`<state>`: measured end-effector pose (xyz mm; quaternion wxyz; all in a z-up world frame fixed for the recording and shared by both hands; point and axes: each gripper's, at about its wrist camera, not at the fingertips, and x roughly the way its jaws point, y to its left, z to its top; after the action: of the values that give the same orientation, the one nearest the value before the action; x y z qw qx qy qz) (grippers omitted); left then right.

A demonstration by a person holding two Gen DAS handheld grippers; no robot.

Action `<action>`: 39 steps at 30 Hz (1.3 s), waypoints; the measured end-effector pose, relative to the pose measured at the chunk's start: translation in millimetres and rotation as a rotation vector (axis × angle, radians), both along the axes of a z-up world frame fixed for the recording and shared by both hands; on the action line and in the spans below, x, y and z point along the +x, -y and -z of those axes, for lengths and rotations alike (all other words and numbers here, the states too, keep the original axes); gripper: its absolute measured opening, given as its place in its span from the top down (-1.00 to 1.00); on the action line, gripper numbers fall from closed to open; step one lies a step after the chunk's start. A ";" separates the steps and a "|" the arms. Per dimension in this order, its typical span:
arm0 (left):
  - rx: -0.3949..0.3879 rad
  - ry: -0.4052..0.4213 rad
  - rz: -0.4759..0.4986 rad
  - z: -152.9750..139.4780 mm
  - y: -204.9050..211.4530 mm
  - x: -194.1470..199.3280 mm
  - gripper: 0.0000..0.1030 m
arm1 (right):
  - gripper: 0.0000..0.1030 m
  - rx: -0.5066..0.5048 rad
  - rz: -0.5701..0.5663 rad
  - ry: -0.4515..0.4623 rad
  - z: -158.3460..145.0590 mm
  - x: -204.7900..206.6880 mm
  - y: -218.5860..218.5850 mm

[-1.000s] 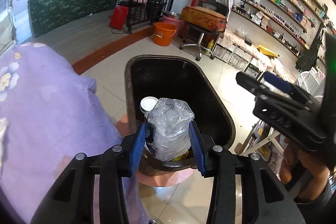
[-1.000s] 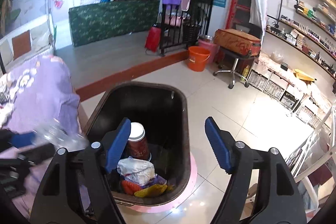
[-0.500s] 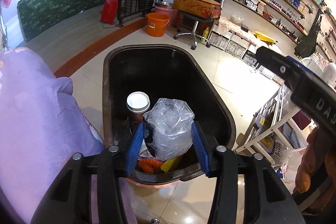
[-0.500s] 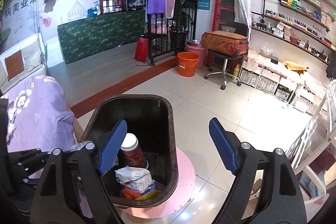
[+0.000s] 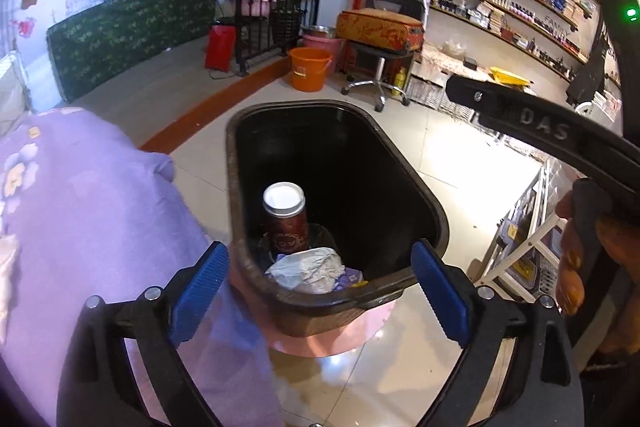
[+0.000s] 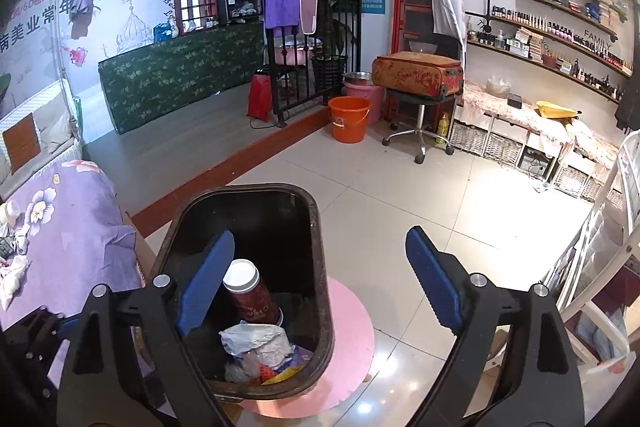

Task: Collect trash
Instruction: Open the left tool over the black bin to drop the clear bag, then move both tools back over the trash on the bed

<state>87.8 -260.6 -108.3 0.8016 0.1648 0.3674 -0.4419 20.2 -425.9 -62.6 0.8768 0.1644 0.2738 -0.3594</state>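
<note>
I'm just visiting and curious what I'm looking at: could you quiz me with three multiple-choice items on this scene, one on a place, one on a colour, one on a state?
1. Where does the white-lidded cup stand?
A in the black bin
B on the purple cloth
C on the stool

2. What colour is the bucket?
A blue
B orange
C green

3. How are the left tongs?
A shut on a bag
B open and empty
C shut on a cup

Answers: 1 A, bin walls surround it; 2 B, plainly orange; 3 B, pads wide apart, nothing between.
</note>
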 end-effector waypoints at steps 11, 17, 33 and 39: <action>-0.055 0.059 -0.165 -21.1 -59.9 15.5 -0.88 | -0.75 0.039 -0.103 -0.013 6.4 28.5 -24.1; -0.077 0.073 -0.247 -29.9 -93.7 27.1 -0.88 | -0.75 0.050 -0.206 -0.021 6.7 54.3 -53.3; -0.093 0.100 -0.496 -38.1 -194.2 50.8 -0.88 | -0.75 0.107 -0.516 -0.038 8.6 115.7 -144.2; -0.113 0.056 -0.618 -36.8 -241.5 67.4 -0.88 | -0.75 0.119 -0.659 -0.045 6.7 139.5 -192.7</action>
<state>155.2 -19.1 -71.4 0.9157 0.0128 0.3527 -0.1924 159.7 -233.2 -69.3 0.9285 0.1098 0.3521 -0.0437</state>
